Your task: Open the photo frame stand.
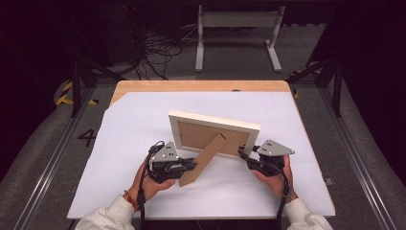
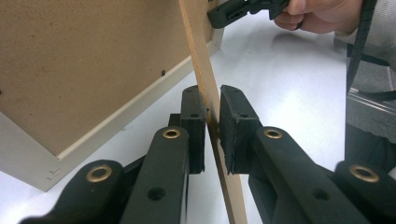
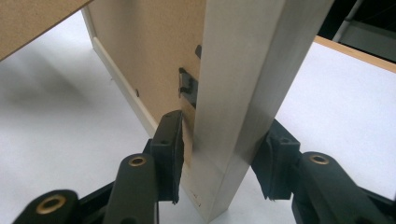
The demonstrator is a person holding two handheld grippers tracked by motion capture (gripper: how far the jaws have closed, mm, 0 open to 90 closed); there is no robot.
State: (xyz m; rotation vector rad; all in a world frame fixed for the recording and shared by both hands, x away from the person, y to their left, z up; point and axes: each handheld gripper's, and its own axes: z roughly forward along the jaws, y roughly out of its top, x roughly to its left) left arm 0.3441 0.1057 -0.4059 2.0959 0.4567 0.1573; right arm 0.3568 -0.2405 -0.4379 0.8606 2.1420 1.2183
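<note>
Two grippers work on one picture frame (image 1: 214, 134), which stands upright with its back to the person, near the middle of the white-covered table (image 1: 119, 143) and a little toward its near edge. Nearest, the left gripper (image 1: 190, 166) has its jaws drawn narrow on the brown easel stand (image 1: 203, 159), pads pressing both faces of that thin board; in the left gripper view the stand (image 2: 205, 84) runs edge-on between the pads and its lower end is cut off by the bottom of the picture. The right gripper (image 1: 245, 154) holds the frame's right side rail (image 3: 243, 93), one jaw on the brown backing, the other on the far face, where its pad is mostly hidden behind the pale wood. A small dark clip (image 3: 187, 87) sits on the backing, hard to make out. The frame's front face is turned away and unseen. Farther off, the table's wooden far edge (image 1: 201, 86) shows beyond the white sheet, with tangled cables (image 1: 155, 55) on the floor behind.
</note>
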